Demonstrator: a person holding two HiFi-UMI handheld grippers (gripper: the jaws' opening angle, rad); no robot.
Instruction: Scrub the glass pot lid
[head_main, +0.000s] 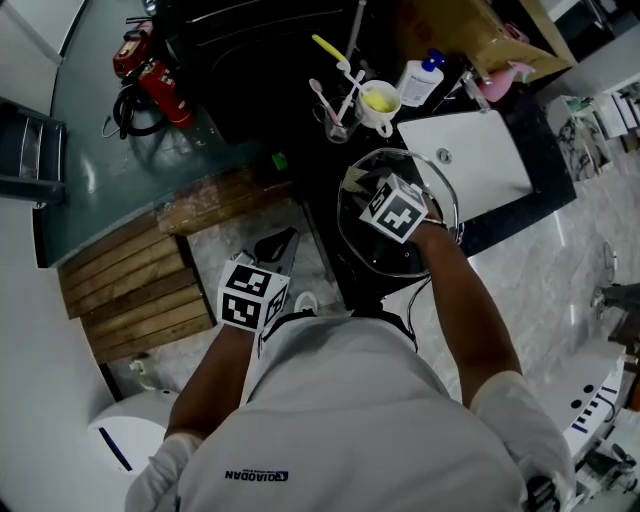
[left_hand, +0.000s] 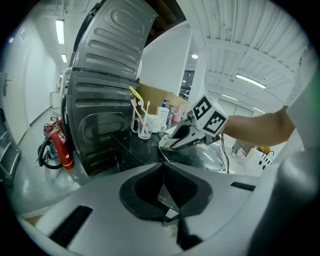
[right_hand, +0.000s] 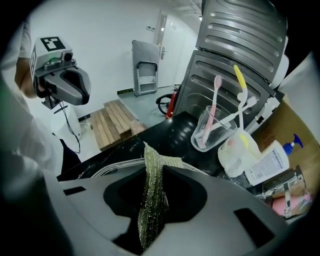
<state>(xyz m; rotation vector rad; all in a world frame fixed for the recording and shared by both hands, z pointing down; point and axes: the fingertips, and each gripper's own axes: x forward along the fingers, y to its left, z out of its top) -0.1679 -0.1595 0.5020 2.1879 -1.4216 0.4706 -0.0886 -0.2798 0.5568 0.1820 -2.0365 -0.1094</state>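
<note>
Head view looks steeply down; gripper views share toothbrush cup (left_hand: 143, 128) (right_hand: 214, 129).

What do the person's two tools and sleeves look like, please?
The left tool and right tool are grey moulded bodies with dark padded jaws. Each carries a white cube printed with black square markers, and a thin black cable hangs from each. The person wears a white shirt with short sleeves.

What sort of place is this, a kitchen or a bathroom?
Probably a washing corner in a workshop or lab: a white rectangular basin in a black counter, a clear cup of toothbrushes, a red fire extinguisher and a wooden pallet.
</note>
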